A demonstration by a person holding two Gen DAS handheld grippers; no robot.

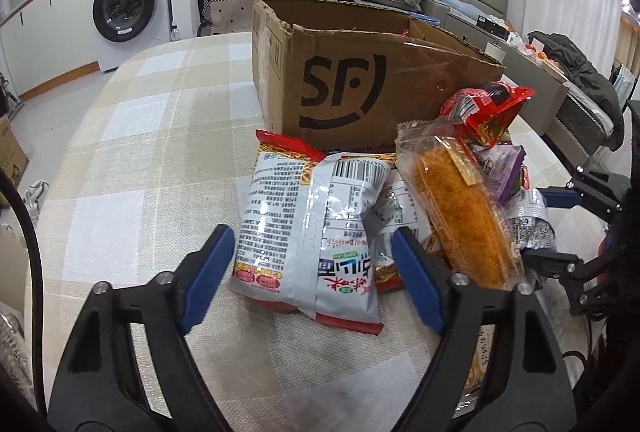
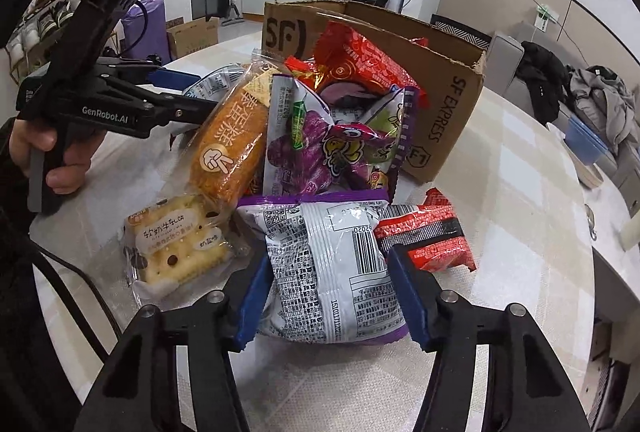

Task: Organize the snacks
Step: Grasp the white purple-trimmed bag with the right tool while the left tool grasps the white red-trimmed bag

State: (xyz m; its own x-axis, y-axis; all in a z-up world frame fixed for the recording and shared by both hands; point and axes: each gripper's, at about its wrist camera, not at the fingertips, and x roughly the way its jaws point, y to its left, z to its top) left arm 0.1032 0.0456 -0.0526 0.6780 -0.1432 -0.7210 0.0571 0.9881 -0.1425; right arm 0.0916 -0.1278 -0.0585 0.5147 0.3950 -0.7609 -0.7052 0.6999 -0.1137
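Cardboard takes up the top middle of both views: an open SF box [image 1: 360, 79] on a plaid tablecloth [image 1: 140, 151], with a heap of snack packs piled against its front wall. Only a bit of red wrapper shows over its rim, so what's inside is mostly hidden.

In the left wrist view, the left gripper [image 1: 312, 268] has its blue pads on either side of a grey-and-red snack bag [image 1: 308, 232]. The right pad looks like it's touching the bag's edge, the left one stands clear, so it's straddling, not pinching. An orange cake in clear wrap [image 1: 464, 216] leans just right of it, its lower end cut off behind the gripper finger.

In the right wrist view, the right gripper [image 2: 328, 288] is squeezed onto a grey bag with purple edges [image 2: 332, 264] at bottom centre, pads pressing both sides. A cracker pack [image 2: 176, 240] lies to the left, and a red pack [image 2: 428, 236] to the right, partly hidden behind the bag. Print on most wrappers is too warped to read.
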